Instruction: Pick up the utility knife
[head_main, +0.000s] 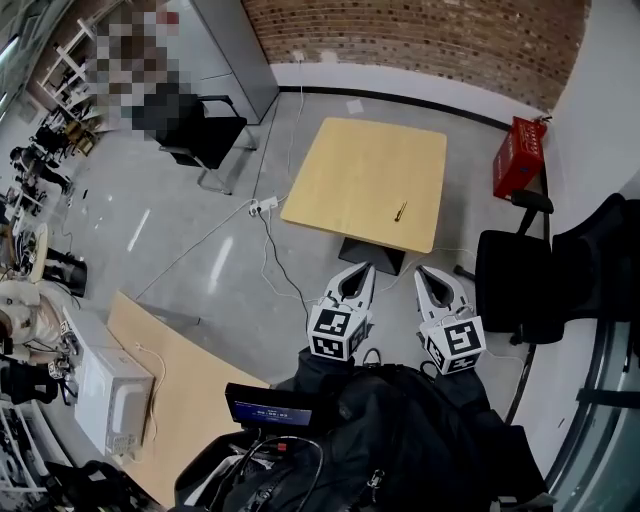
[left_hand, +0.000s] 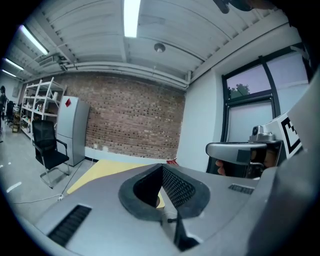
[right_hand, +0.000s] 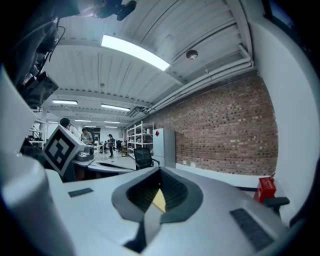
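While the left gripper (head_main: 362, 272) and right gripper (head_main: 427, 272) both hold empty jaws pressed together, the utility knife (head_main: 400, 211) lies well ahead on the table (head_main: 340, 170), lengthwise away, seemingly nearer the right.

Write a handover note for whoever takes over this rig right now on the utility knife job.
Left gripper: shut, empty, held over the floor short of the table.
Right gripper: shut, empty, beside the left one.
Utility knife: lying on the yellow table, toward its near right edge, untouched.
Done: nothing yet.
Left: move up to the table, open a gripper, close on the knife, lift.
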